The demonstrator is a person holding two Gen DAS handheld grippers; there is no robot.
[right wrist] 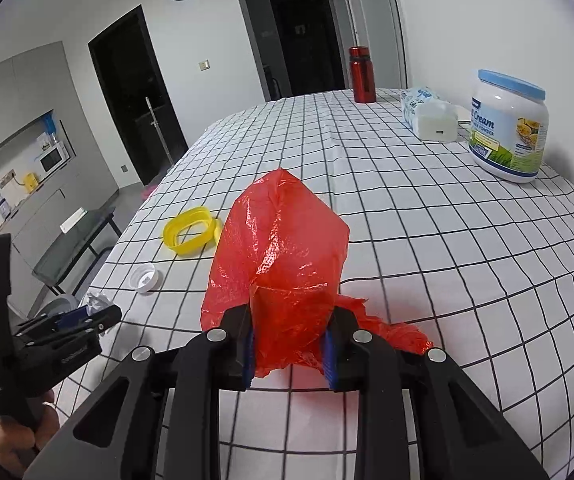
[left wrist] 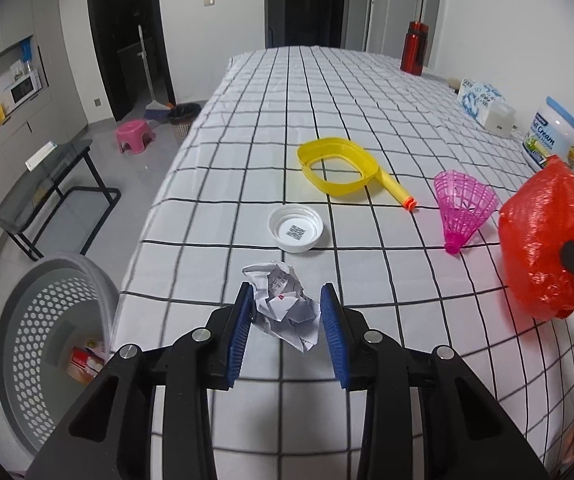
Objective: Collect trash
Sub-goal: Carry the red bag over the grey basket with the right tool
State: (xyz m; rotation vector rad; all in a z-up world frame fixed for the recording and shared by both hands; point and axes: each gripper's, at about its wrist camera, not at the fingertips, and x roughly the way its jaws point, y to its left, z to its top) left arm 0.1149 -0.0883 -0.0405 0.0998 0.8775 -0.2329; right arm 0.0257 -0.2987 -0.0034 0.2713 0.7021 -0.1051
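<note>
A crumpled white paper ball (left wrist: 285,304) lies on the checked tablecloth between the blue pads of my left gripper (left wrist: 287,322); the jaws stand around it, open, the left pad touching it. My right gripper (right wrist: 289,354) is shut on a red plastic bag (right wrist: 279,256), which puffs up in front of it; the bag also shows in the left wrist view (left wrist: 547,236). A white bottle cap (left wrist: 296,228), a yellow plastic ring (left wrist: 339,164) with a yellow foam dart (left wrist: 397,192), and a pink shuttlecock (left wrist: 463,206) lie farther out on the table.
A grey perforated waste basket (left wrist: 47,332) stands on the floor left of the table edge, with a packet inside. At the far right stand a milk powder jar (right wrist: 507,128), a tissue pack (right wrist: 423,104), a white box (right wrist: 439,122) and a red bottle (right wrist: 362,74).
</note>
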